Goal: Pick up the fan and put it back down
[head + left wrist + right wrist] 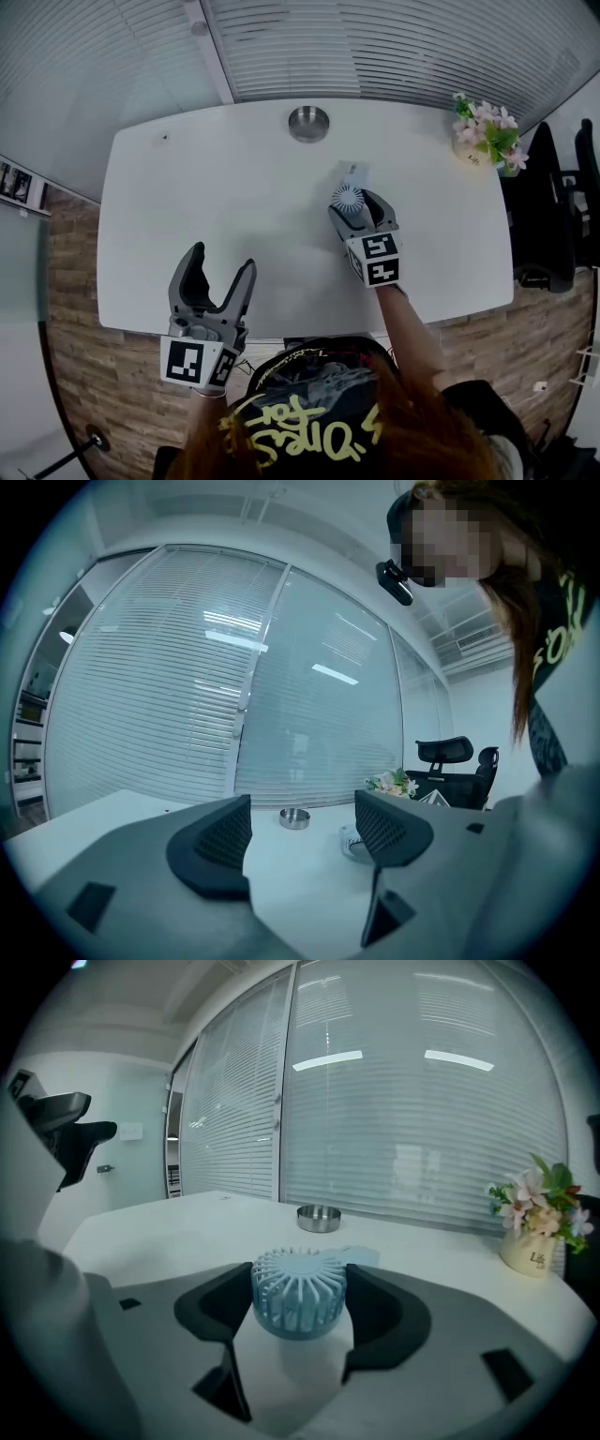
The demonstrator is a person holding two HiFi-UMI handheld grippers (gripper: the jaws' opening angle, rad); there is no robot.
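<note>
Looking down from the head view, the white table [234,187] has a metal dish [308,123] near its far edge and flowers [487,131] at the far right corner. The left gripper [223,258] is held over the near edge, its fingers wide apart with nothing between them. The right gripper [356,204] reaches further in, and the fan [348,196] sits between its fingertips, right of the table's middle.

In the left gripper view, the left gripper [302,832] points level across the table. Its fingers [217,841] stand wide, with only bare table and the dish [294,817] beyond. The flowers [394,782] and a chair [450,761] lie further back.

In the right gripper view, the right gripper [300,1302] has its fingers closed against both sides of the fan [300,1288], a pale blue ribbed round head facing up. I cannot tell whether the fan is clear of the table. Behind it are the dish [319,1217] and, to the right, the flowers [534,1204].
</note>
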